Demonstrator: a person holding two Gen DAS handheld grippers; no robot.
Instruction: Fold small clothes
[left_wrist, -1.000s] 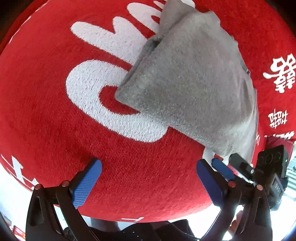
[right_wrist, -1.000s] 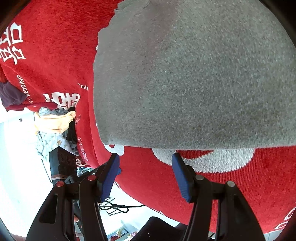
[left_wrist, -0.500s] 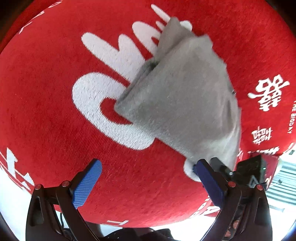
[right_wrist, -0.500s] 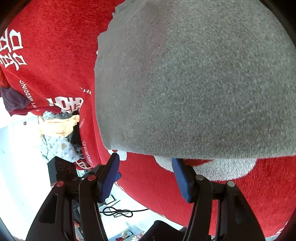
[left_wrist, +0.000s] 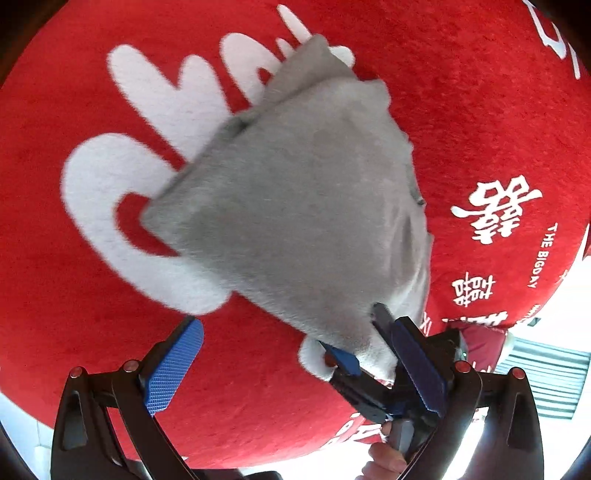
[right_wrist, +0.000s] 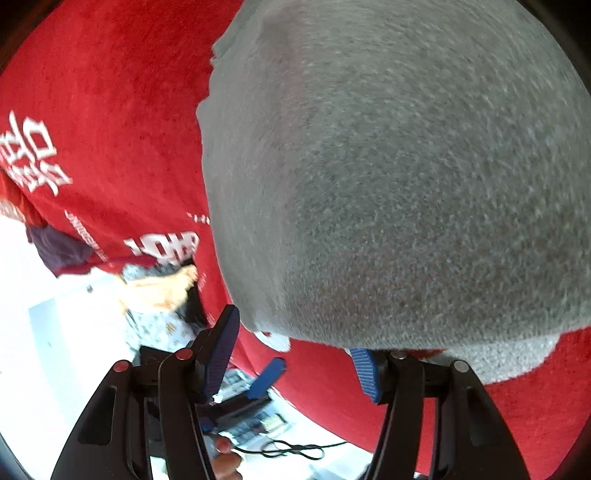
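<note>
**Grey cloth on red mat, gripped at its near corner**

Left wrist: one folded grey cloth (left_wrist: 295, 221) lies mid-mat (left_wrist: 74, 295), blurred; left gripper (left_wrist: 295, 358) gapes empty. At 5 o'clock the right gripper (left_wrist: 373, 343) straddles its corner.

Right wrist: cloth (right_wrist: 388, 184) fills the frame, hiding the right pad; right gripper (right_wrist: 299, 343) has been closing, contact unclear.

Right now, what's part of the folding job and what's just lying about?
In the job:
- grey folded garment
- right gripper, jaws closing around its near corner
- left gripper, open

Lying about:
- pile of clothes
- black cable
- red printed cloth underneath
</note>
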